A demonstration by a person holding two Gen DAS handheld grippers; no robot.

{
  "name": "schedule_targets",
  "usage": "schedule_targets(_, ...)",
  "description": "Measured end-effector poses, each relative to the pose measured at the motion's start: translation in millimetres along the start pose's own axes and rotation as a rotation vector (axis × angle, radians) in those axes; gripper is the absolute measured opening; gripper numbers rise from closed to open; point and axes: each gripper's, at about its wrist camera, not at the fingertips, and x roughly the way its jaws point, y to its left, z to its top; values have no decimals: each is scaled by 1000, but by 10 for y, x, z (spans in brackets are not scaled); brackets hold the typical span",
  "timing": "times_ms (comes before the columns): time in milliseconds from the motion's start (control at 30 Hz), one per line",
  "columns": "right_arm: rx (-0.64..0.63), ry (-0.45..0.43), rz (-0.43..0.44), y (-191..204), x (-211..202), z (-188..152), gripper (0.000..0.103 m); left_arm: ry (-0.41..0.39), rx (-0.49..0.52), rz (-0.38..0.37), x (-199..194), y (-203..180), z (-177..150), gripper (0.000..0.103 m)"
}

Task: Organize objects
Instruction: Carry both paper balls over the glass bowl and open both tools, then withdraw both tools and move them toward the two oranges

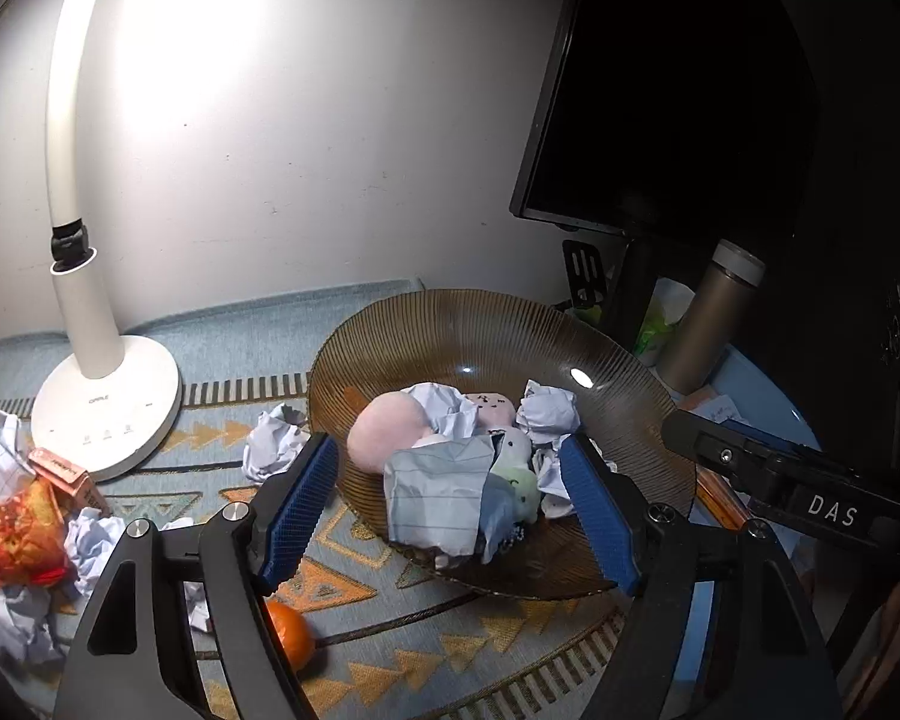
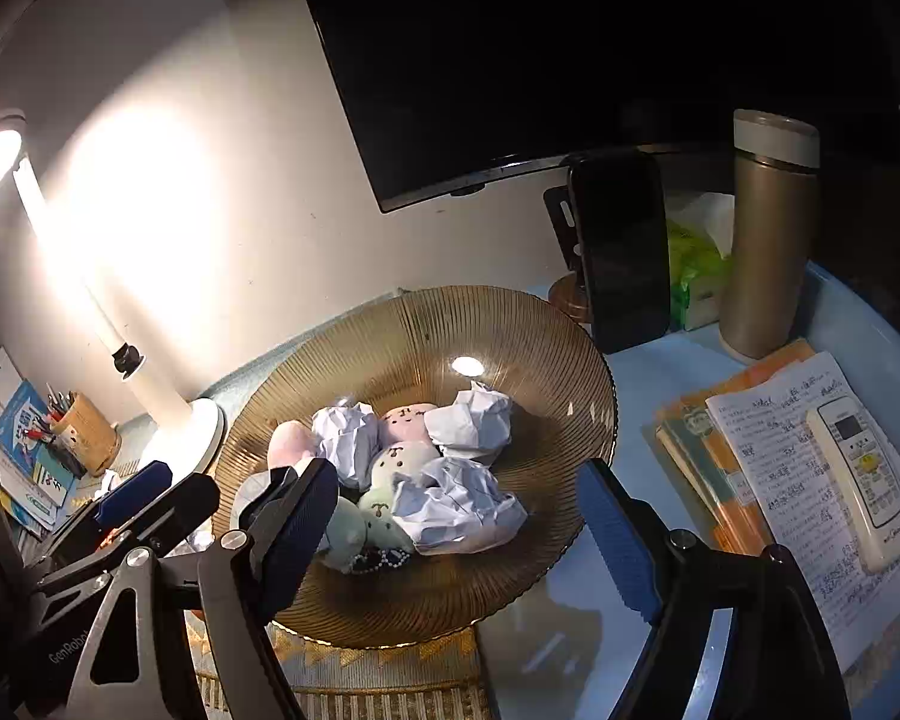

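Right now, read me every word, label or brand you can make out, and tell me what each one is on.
"DAS": white letters on the right gripper, on its black body.
"GenRobot", cut off at the end: on the black arm below the right gripper's left finger, right wrist view.
Lamp base: small brand mark, too small to read.
Handwritten sheet: blurred, unreadable.
Remote control: button labels too small.
Orange box: print blurred.
Booklets by the pen holder: print unreadable.

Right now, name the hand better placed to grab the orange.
Left. The orange lies on the mat just under the open left gripper; the right gripper hangs over the bowl, likely farther from it.
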Motion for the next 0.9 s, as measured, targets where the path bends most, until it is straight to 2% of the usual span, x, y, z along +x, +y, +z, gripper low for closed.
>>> schedule_targets(100, -49, -3, 15, 184, -114, -82, 83, -27, -42, 36, -355, 204, -121, 75)
schedule_targets(167, -100, -10, 32, 406, -205, -182, 95, -49, -61, 114, -622, 350, -213, 75)
schedule_targets(233, -157, -30, 67, 666, -314, -311, 102, -67, -87, 185, -902, 543, -341, 75)
schedule_targets(400, -278, -36, 208, 1351, -424, -665, 103, -87, -114, 423, -1470, 1130, -723, 75)
schedule_targets(500, -308, 23, 246, 1643, -223, -941, 103, -72, -155, 495, -1606, 1523, -983, 75)
schedule_targets(567, -309, 73, 277, 1746, -38, -1121, 103, -68, -175, 515, -1629, 1731, -1143, 75)
schedule_targets(667, -310, 101, 283, 1807, 162, -1317, 103, -59, -230, 477, -1602, 1935, -1308, 75)
schedule_targets(900, -316, 99, 242, 1805, 311, -1391, 103, -38, -254, 435, -1547, 1983, -1365, 75)
